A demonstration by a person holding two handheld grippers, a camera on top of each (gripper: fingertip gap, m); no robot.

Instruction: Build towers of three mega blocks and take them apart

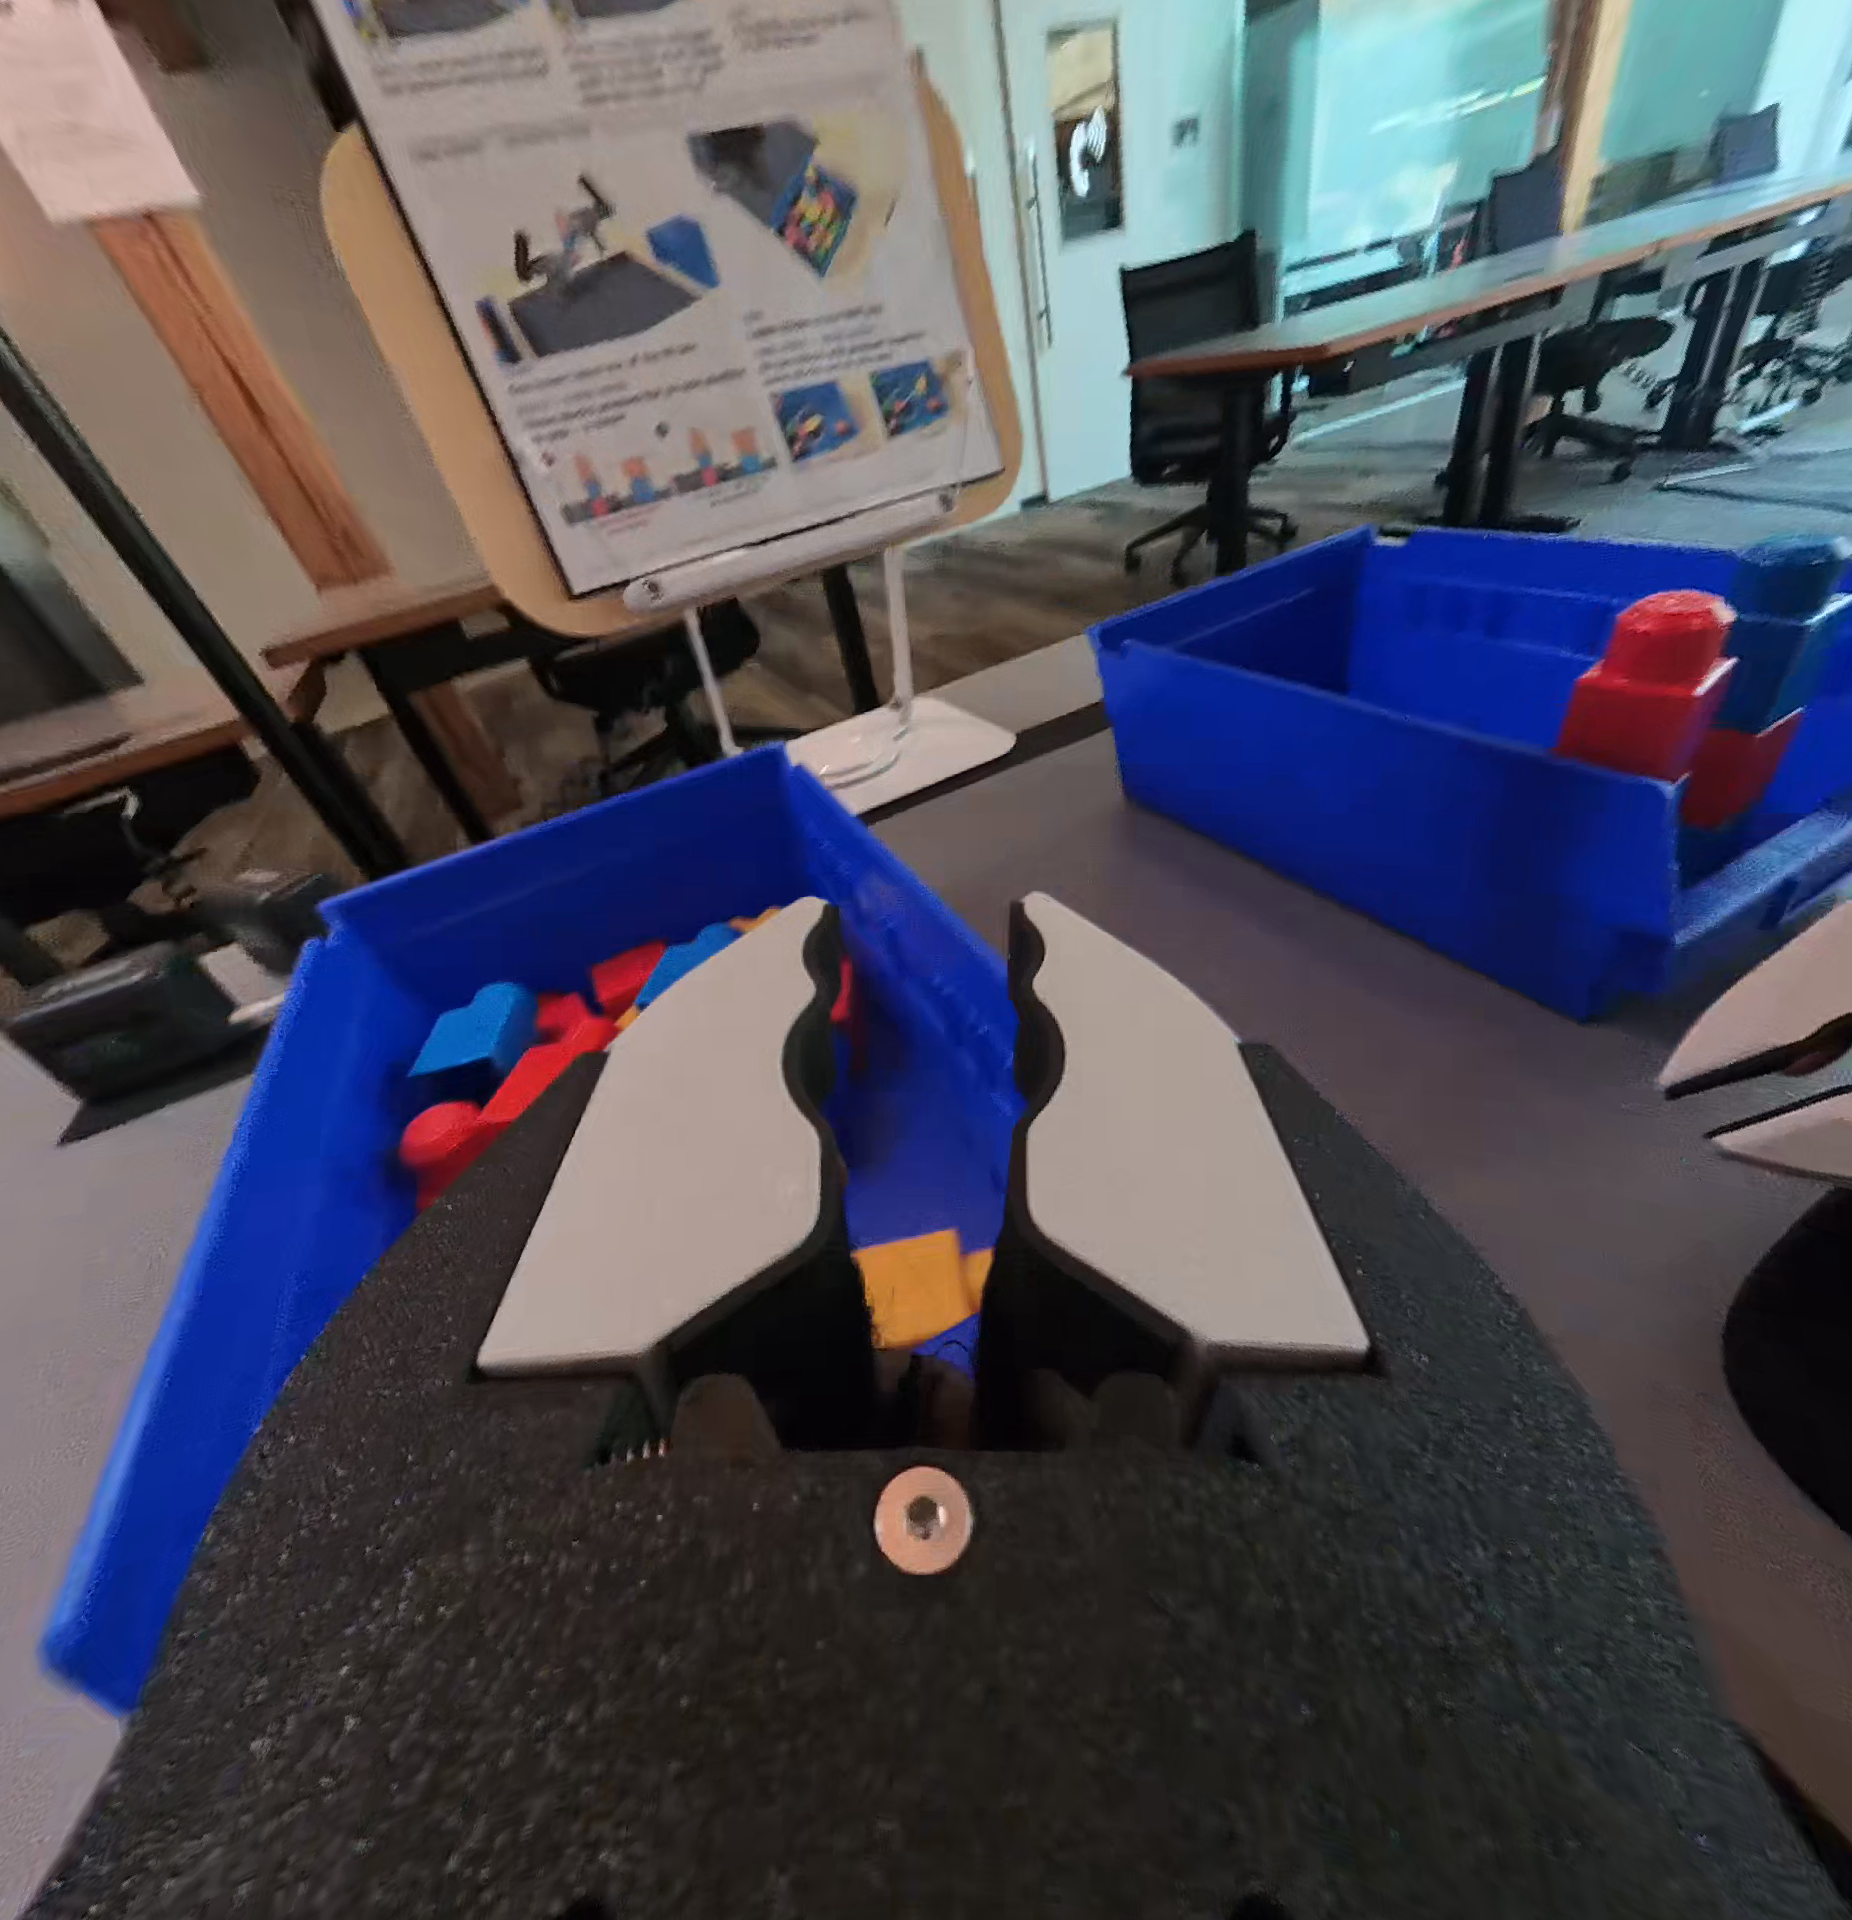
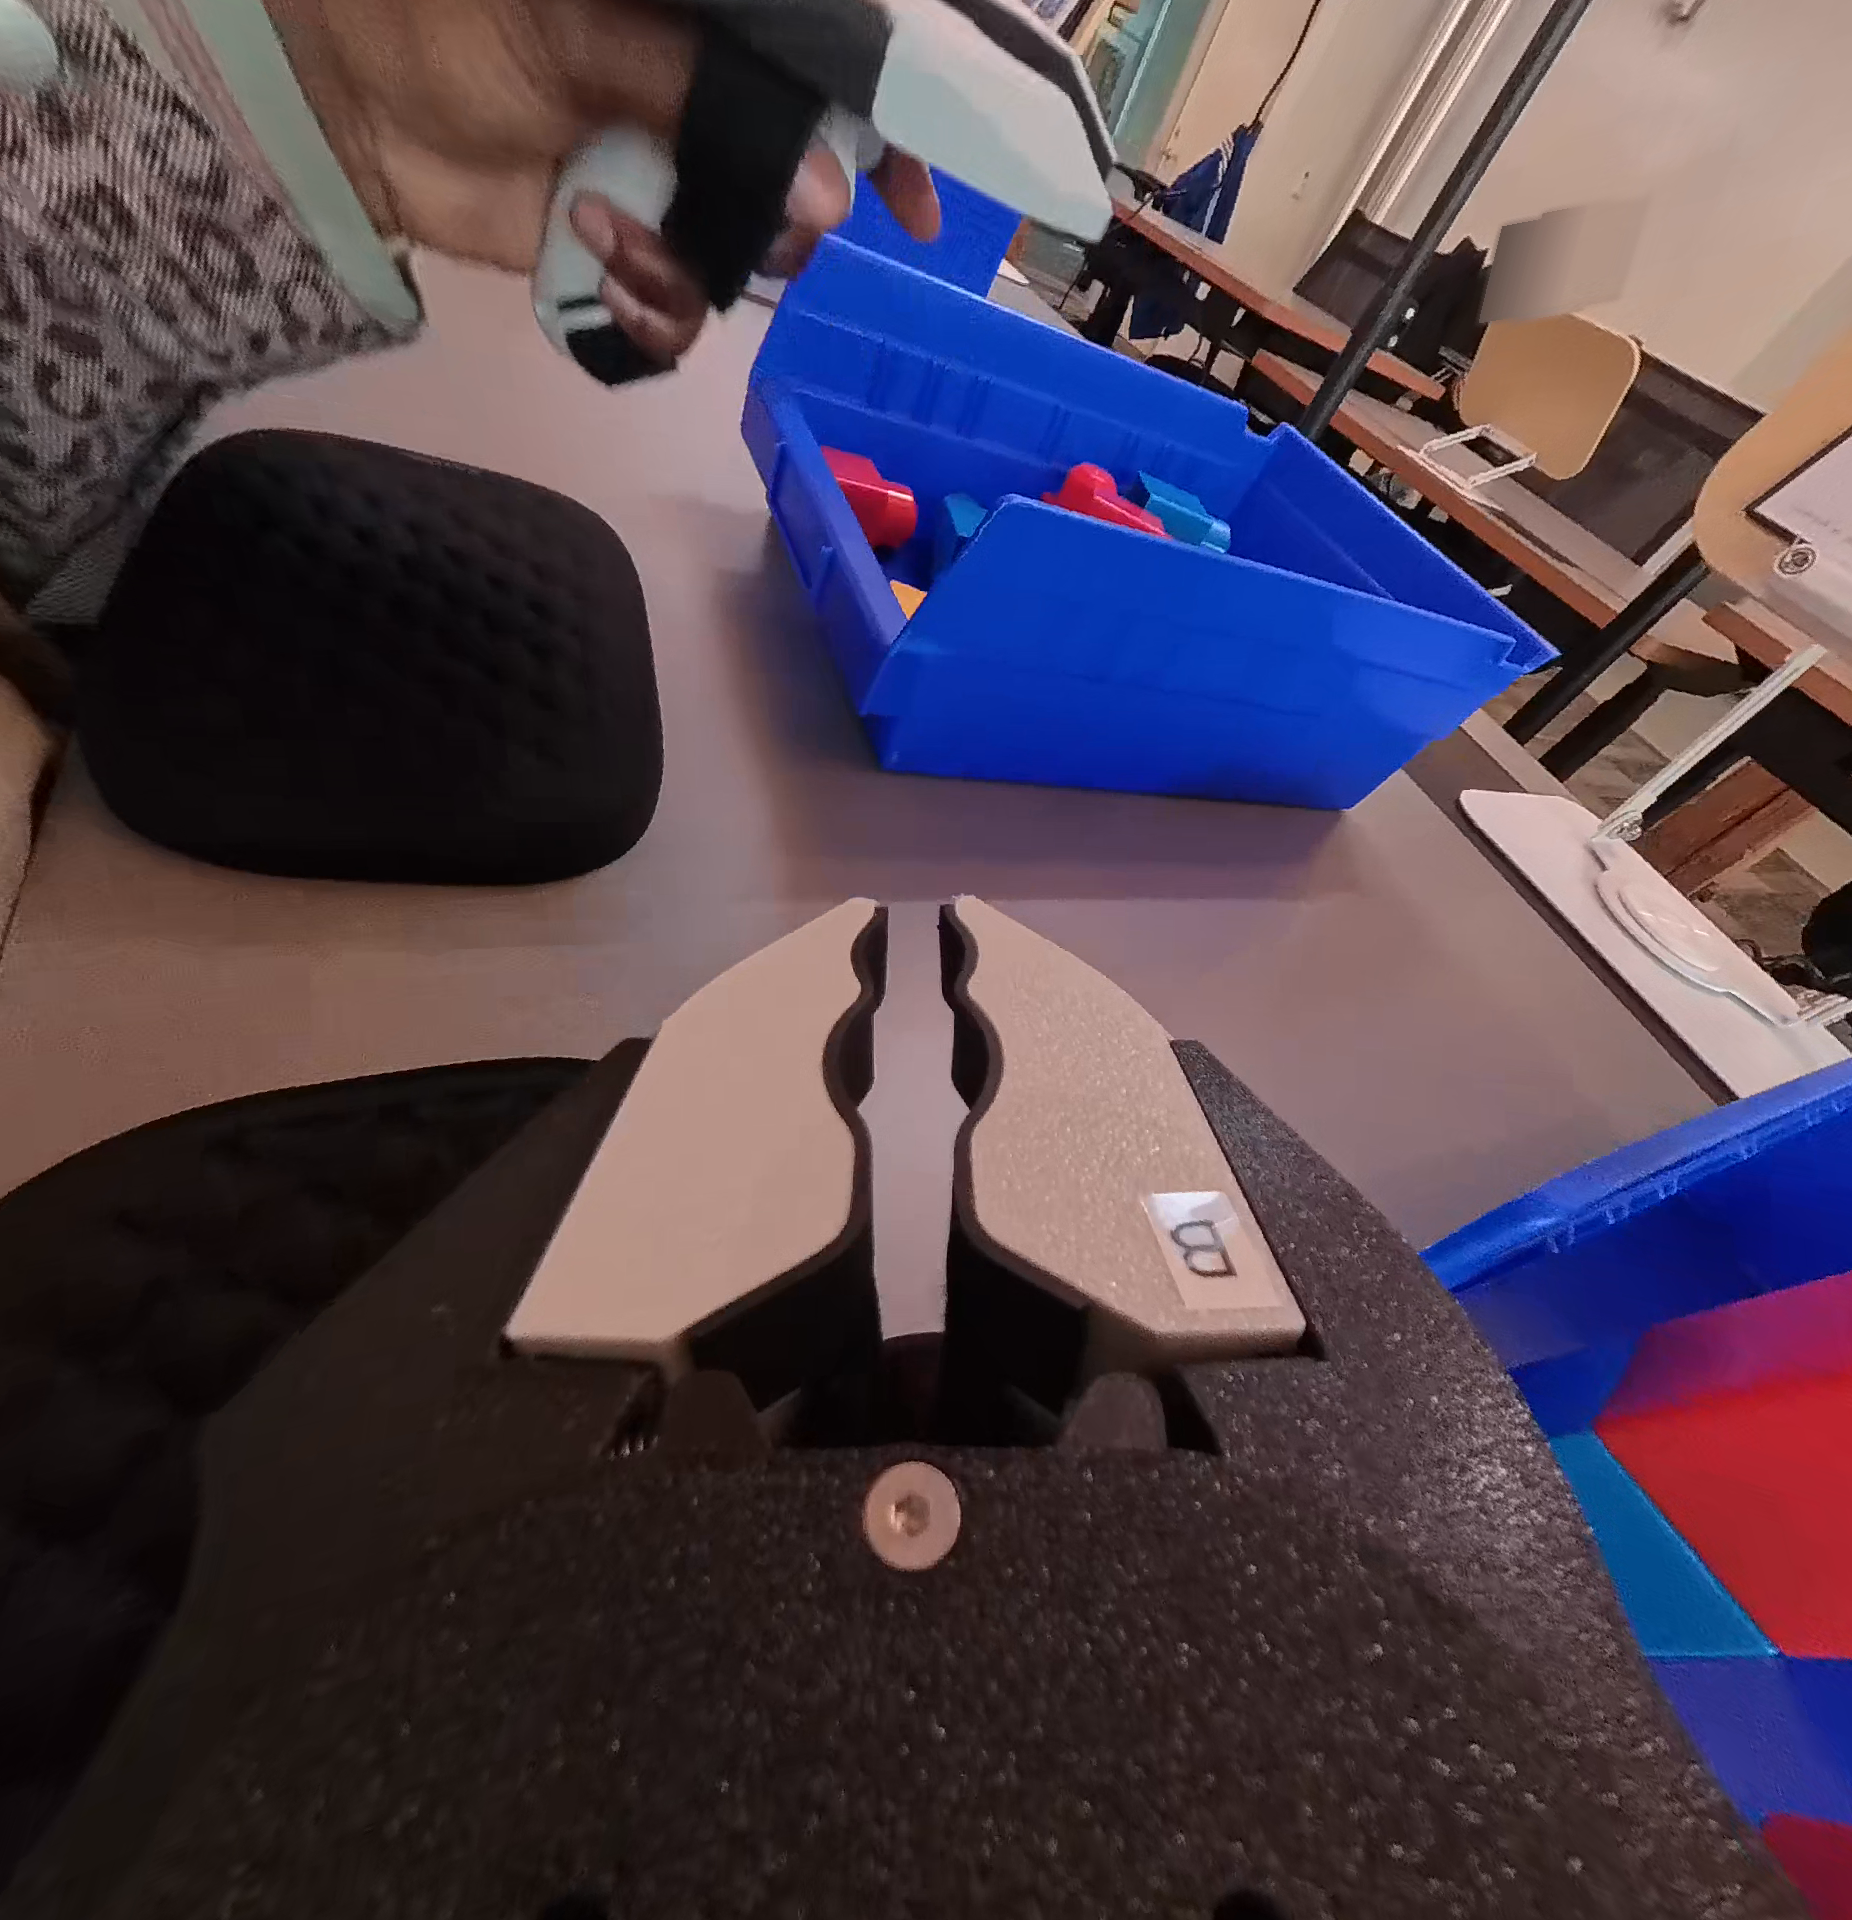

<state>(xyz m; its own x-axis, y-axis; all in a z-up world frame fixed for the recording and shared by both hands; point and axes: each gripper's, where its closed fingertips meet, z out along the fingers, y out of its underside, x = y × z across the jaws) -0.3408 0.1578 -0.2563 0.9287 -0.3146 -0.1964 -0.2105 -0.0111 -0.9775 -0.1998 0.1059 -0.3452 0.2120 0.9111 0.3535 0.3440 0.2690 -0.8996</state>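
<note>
Room: office space with long desks and black chairs (image 1: 1202,364) beyond the counter (image 1: 1317,1039); an instruction poster (image 1: 683,281) stood on a stand past the loose-block bin.
Counter: grey surface carrying two blue bins and two black cushioned pads (image 2: 371,655).
Loose-block bin (image 1: 309,1195): blue, holding a jumble of red (image 1: 454,1132), light blue (image 1: 480,1029) and orange (image 1: 917,1283) mega blocks lying at all angles.
Left claw (image 1: 917,925): poised above the loose-block bin, tips over its far right corner, jaws parted with a clear gap and nothing between them; released.
Left hand (image 2: 548,156): seen in the right wrist view above the near end of the loose-block bin, gripping the left tool's handle.
Tower bin (image 1: 1400,769): second blue bin, well apart from the loose-block bin on its right, with a divider inside.
Towers (image 1: 1711,686): stacked red and blue blocks stood upright in the tower bin's right end; the exact count of blocks per stack could not be told.
Right claw (image 2: 914,914): between the two bins, low over bare counter, jaws nearly together with a narrow slit and nothing held.
</note>
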